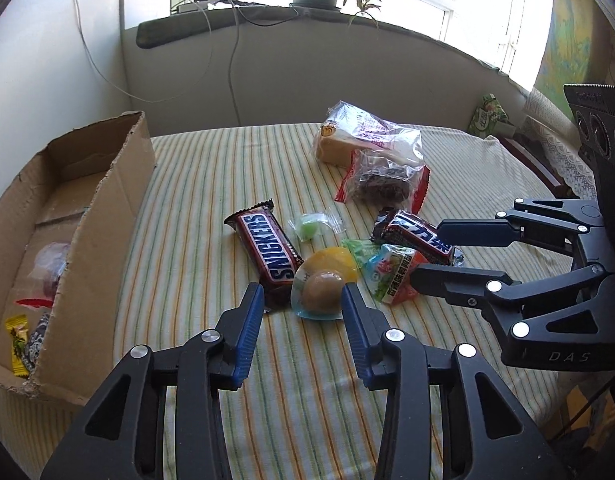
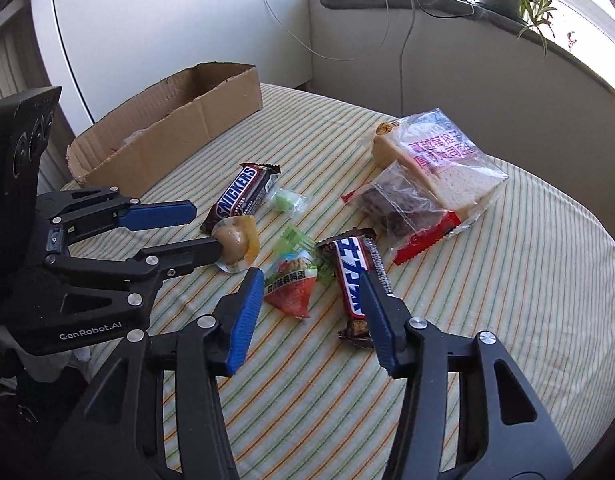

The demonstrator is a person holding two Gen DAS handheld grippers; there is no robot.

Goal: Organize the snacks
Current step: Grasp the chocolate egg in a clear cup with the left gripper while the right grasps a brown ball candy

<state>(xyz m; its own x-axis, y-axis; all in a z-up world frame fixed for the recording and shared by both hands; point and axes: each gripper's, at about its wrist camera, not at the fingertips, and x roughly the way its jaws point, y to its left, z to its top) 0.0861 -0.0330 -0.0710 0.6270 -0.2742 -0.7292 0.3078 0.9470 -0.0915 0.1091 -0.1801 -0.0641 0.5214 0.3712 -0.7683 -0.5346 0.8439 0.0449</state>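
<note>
1. The left tongs [image 1: 302, 295] are standing released, their blue pads flanking the vacuum-packed egg [image 1: 322, 294], which is lying on the striped counter [image 1: 211, 184] just right of the near end of the Snickers bar [image 1: 267, 252]; the right tongs [image 2: 313, 284] are also hanging released, between the red-and-green egg packet [image 2: 293, 286] and the second chocolate bar [image 2: 353, 280]
2. The egg is looking light, rounded and slick in its clear film, so it is likely asking for a gentle squeeze across its widest part; pinching the flat seal would probably be letting it swing
3. The bars are seeming stiff and easy to take across their short width; the bagged bread slice [image 2: 435, 164] is looking soft and crushable
4. White letters are reading SNICKERS on the near bar; the second bar and the bread bag are carrying Chinese print I cannot be reading surely; the tool bodies are showing GenRobot.AI and DAS
5. The cardboard box [image 1: 107, 208] at the left is already holding a few wrapped snacks
</note>
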